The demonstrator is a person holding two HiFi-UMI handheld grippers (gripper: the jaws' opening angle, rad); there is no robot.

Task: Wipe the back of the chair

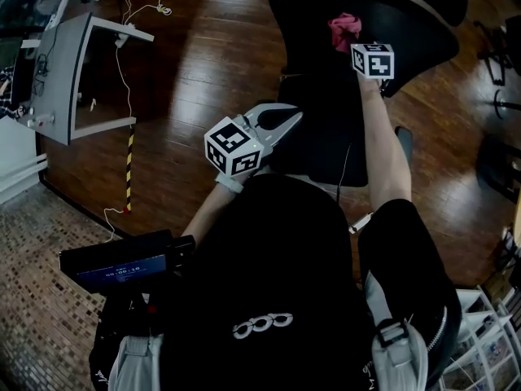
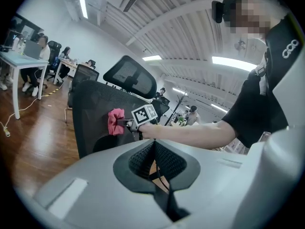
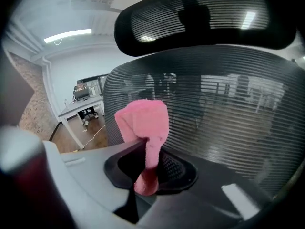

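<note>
A black mesh office chair (image 1: 358, 47) with a headrest (image 3: 200, 18) stands in front of me, its backrest (image 3: 214, 104) facing me. My right gripper (image 1: 356, 39) is shut on a pink cloth (image 3: 143, 123), which it holds against the mesh of the backrest. The pink cloth (image 1: 344, 29) shows just left of the marker cube in the head view, and the pink cloth (image 2: 115, 120) also shows in the left gripper view. My left gripper (image 1: 285, 125) hangs lower, near the chair's seat, shut with nothing in it.
Dark wood floor surrounds the chair. A white desk (image 1: 77, 76) with cables stands at the left. Another chair base (image 1: 505, 72) is at the far right. People sit at a white desk (image 2: 19, 61) in the background.
</note>
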